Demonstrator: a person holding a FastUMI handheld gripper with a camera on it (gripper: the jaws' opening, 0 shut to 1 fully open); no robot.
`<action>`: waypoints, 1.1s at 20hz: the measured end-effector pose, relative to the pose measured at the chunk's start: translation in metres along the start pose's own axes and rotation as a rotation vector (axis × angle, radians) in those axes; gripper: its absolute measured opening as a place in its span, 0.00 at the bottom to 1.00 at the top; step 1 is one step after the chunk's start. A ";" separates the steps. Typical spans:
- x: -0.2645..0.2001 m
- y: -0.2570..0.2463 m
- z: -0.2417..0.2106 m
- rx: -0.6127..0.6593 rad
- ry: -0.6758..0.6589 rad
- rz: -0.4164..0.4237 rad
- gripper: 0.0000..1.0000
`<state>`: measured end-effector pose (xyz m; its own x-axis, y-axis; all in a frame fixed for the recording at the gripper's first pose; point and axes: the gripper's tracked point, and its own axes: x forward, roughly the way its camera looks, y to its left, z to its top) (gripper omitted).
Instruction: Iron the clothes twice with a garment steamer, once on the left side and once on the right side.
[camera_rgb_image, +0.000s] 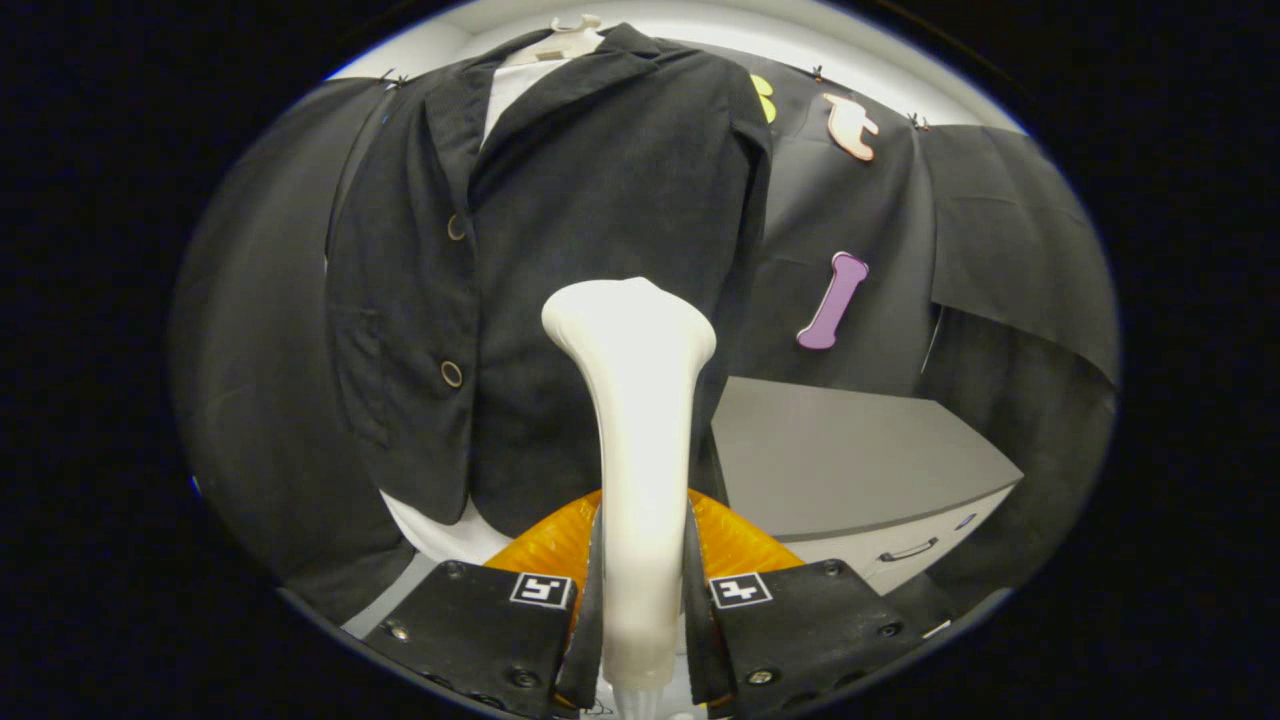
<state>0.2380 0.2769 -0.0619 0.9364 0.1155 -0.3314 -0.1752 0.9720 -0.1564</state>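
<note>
A dark jacket (590, 200) hangs on a white hanger (565, 40) over a white shirt, straight ahead of me. My gripper (640, 600) is shut on the white garment steamer (640, 400), whose neck runs up between my fingers. The steamer's flared head points at the jacket's right front panel, about mid-height; whether it touches the cloth I cannot tell. Two round buttons show on the jacket's left panel. The shirt's hem (440, 530) peeks out below the jacket.
A grey cabinet (850, 460) with a drawer handle stands low to the right of the jacket. Black cloth walls hang behind and to both sides. An orange ribbed part (740, 545) sits just beyond my fingers.
</note>
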 end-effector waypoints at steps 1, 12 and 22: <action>0.001 0.001 -0.005 0.004 0.006 0.000 0.37; 0.017 0.005 -0.057 0.001 0.072 0.000 0.37; 0.027 0.005 -0.119 -0.024 0.158 0.009 0.37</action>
<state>0.2256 0.2606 -0.1826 0.8757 0.0883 -0.4748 -0.1921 0.9657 -0.1747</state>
